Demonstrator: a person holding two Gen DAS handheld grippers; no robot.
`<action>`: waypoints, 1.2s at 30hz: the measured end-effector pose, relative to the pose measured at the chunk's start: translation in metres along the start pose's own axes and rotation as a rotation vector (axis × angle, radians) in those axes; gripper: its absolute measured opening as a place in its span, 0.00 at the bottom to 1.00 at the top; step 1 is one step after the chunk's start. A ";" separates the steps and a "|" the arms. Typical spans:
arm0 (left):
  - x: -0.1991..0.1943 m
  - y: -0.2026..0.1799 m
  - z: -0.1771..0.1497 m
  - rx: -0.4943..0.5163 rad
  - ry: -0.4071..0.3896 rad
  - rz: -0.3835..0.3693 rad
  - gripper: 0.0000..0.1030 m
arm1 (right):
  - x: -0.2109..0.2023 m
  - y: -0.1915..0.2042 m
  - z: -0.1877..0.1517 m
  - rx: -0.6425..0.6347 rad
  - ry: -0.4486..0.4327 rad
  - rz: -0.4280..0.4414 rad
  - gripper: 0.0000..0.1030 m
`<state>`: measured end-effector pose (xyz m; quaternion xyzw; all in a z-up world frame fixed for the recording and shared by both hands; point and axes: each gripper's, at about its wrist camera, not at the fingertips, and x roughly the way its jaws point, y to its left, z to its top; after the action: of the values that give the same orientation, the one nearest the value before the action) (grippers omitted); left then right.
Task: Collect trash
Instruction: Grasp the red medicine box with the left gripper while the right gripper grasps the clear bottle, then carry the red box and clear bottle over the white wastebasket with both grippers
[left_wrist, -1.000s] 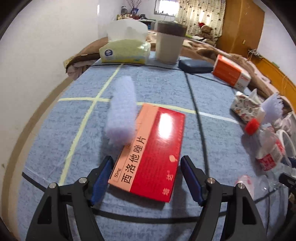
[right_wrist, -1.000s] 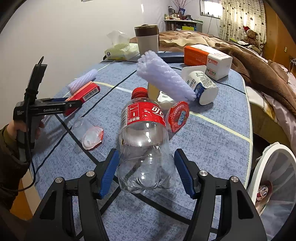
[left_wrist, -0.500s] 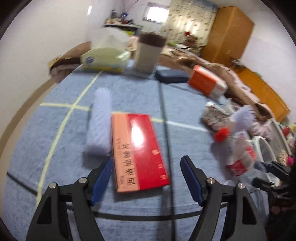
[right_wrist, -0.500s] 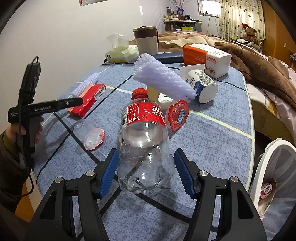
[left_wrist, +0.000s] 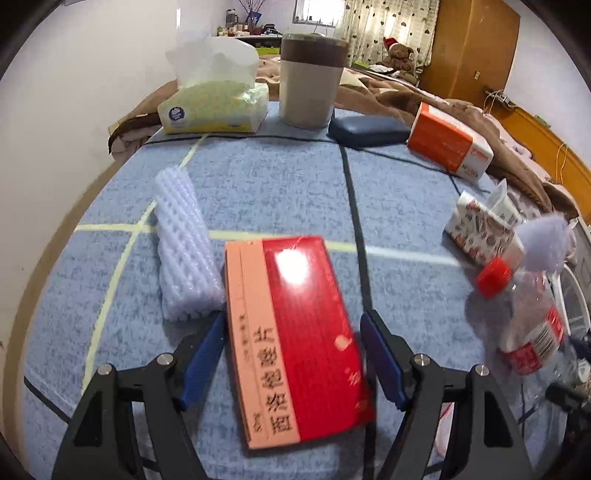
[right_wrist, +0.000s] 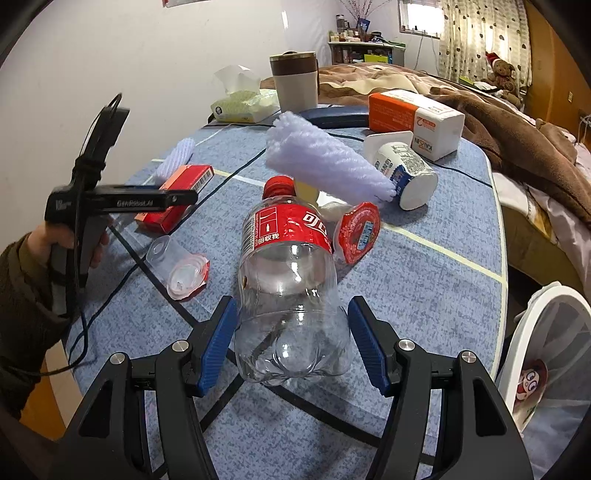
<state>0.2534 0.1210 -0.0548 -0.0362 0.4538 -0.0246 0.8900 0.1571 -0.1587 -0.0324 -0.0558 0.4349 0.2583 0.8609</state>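
1. Left gripper (left_wrist: 293, 356) is released: its blue pads stand on either side of the red box (left_wrist: 295, 332), with a gap visible on the right pad's side; on the left the pad sits very close to the box edge, contact unclear.
2. The red box lies flat on the blue table (left_wrist: 258, 184), its long side running away from the camera, and a white foam sleeve (left_wrist: 184, 247) lies just beside its left edge.
3. Right gripper (right_wrist: 293, 343) is released too: its pads flank the base of the plastic bottle (right_wrist: 290, 288), with a gap on the right and the left pad just beside the bottle wall.
4. The bottle lies on its side on the table, red cap pointing away, empty and clear with a red label.
5. Near the bottle: a clear cup (right_wrist: 181, 264) on its side to the left, a red lid (right_wrist: 360, 230) touching its right shoulder, a second foam sleeve (right_wrist: 325, 162) behind it, and a yogurt cup (right_wrist: 406, 173) tipped over.
6. Far end of the table: tissue pack (left_wrist: 214, 107), mug (left_wrist: 310, 79), orange-white box (left_wrist: 450, 144).
7. White bin (right_wrist: 546, 354) at the table's right edge, lined with a bag.
8. In the right wrist view a hand (right_wrist: 70, 240) in a dark sleeve holds the left gripper over the red box.
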 end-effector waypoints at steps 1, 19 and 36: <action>0.001 -0.001 0.002 0.002 -0.001 0.008 0.74 | 0.001 0.000 0.001 0.002 0.003 0.002 0.62; -0.016 -0.005 -0.011 0.003 -0.030 0.048 0.67 | 0.017 0.013 0.018 0.026 0.055 -0.021 0.63; -0.057 -0.022 -0.028 0.023 -0.082 0.016 0.67 | 0.031 0.018 0.025 0.087 0.075 -0.002 0.62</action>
<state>0.1969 0.1017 -0.0239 -0.0231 0.4169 -0.0212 0.9084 0.1816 -0.1232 -0.0392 -0.0284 0.4776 0.2359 0.8458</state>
